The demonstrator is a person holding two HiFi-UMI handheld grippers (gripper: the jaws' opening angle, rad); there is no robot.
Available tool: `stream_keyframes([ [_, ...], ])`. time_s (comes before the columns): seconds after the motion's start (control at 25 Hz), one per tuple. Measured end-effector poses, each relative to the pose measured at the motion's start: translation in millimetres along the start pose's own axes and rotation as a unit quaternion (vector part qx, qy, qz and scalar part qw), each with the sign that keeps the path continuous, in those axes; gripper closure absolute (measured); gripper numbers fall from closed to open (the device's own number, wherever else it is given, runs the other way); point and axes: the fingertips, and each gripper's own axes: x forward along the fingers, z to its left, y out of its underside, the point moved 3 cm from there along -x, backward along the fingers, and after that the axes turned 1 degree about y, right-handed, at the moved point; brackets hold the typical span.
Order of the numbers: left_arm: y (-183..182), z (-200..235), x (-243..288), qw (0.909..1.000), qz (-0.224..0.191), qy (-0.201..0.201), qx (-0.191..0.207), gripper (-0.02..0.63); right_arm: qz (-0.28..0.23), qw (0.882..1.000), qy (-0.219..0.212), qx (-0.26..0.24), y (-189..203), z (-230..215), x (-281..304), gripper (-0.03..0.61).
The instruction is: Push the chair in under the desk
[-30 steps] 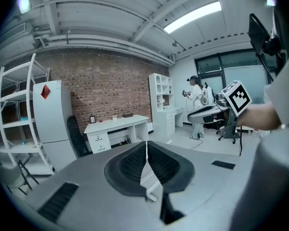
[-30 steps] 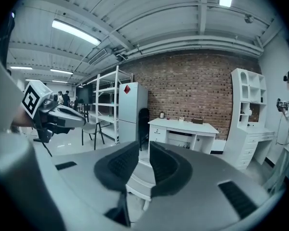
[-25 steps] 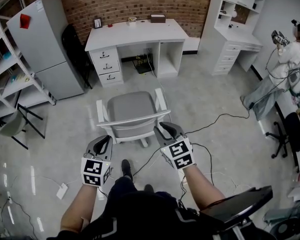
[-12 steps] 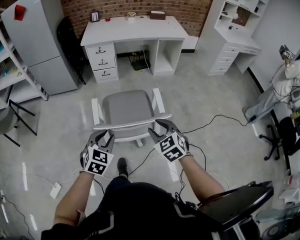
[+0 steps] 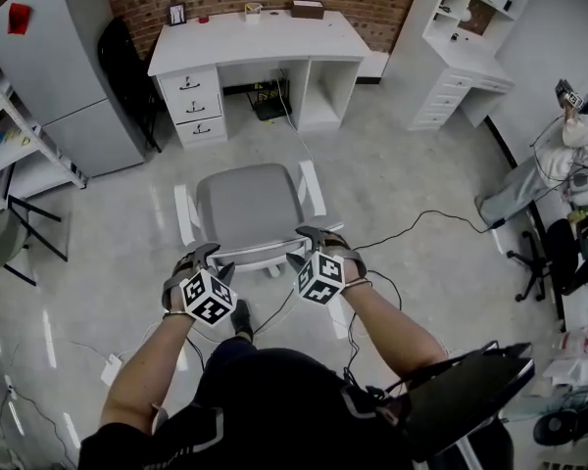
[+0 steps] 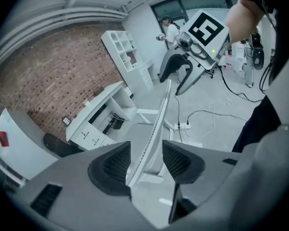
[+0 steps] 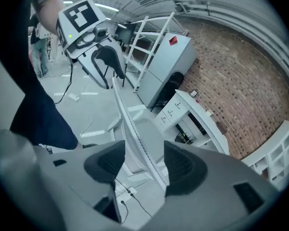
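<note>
Grey-seated white chair [image 5: 250, 204] standing before white desk [image 5: 255, 42].
Left gripper [image 5: 208, 260] and right gripper [image 5: 312, 246], jaws just opening, are straddling its backrest [image 6: 156, 129].

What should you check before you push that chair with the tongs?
1. Left tongs round the chair backrest: ok; they have just been opening, and its top edge is between them, not pinched.
2. Right tongs round the backrest: ok; also just been opening, edge between them.
3. Chair lined up with the gap under the desk: ok.
4. Gap free: cannot tell; a dark thing sits inside.
5. Black cable clear of the chair's base: cannot tell.
</note>
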Motion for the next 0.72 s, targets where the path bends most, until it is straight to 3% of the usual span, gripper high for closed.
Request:
stream_keyframes([
  [0.16,7.6,-6.0,24.8,0.9966,0.033,0.016,0.074,0.408,0.028,0.998,-0.015,-0.058,5.2,7.6,25.3,0.318],
  [0.32,13.2,-8.1,44.9,0.9871,0.059,0.019,0.148,0.442,0.054,0.995,-0.039,-0.08,9.4,10.5,47.3,0.318],
  [0.52,18.3,-4.2,56.6,0.9868,0.064,0.05,0.14,0.491,0.074,0.99,-0.054,-0.105,9.1,13.1,67.5,0.354],
  [0.6,18.4,-0.8,58.6,0.9859,0.062,0.064,0.141,0.495,0.075,0.99,-0.061,-0.099,7.8,12.1,72.1,0.405],
  [0.72,21.6,0.8,60.6,0.986,0.061,0.091,0.126,0.497,0.077,0.989,-0.088,-0.086,5.5,12.9,73.6,0.418],
])
